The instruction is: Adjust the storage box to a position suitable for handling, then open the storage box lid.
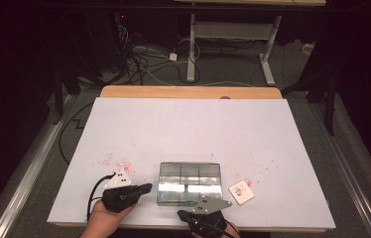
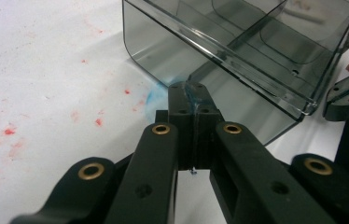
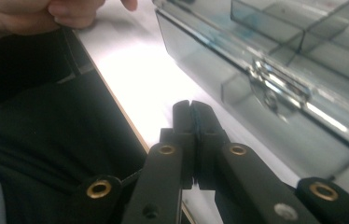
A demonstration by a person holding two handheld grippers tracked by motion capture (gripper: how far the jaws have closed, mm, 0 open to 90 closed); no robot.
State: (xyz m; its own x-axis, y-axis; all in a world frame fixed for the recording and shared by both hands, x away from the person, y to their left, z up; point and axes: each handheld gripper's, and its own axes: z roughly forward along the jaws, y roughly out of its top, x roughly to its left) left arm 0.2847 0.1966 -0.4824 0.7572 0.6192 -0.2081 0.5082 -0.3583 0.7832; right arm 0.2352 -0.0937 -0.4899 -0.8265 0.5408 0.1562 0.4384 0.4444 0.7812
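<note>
Clear compartment box (image 1: 190, 183) sits between the left gripper (image 1: 146, 188) and right gripper (image 1: 182, 214), both jaws closed, empty.

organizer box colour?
Clear smoky-grey plastic box, best in the left gripper view.

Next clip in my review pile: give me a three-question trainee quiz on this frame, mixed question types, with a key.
1. True or false: the left gripper holds something between its jaws.
2. The clear compartment box lies: A) at the table's far edge, B) at the near edge between the two grippers, C) on the floor.
3. Fill in: the small white card lies to the ____ of the box in the high view.

Key
1. False; the jaws are shut on nothing, tips close to the box's corner.
2. B; the right gripper, also shut, is near the latch side.
3. Right.
</note>
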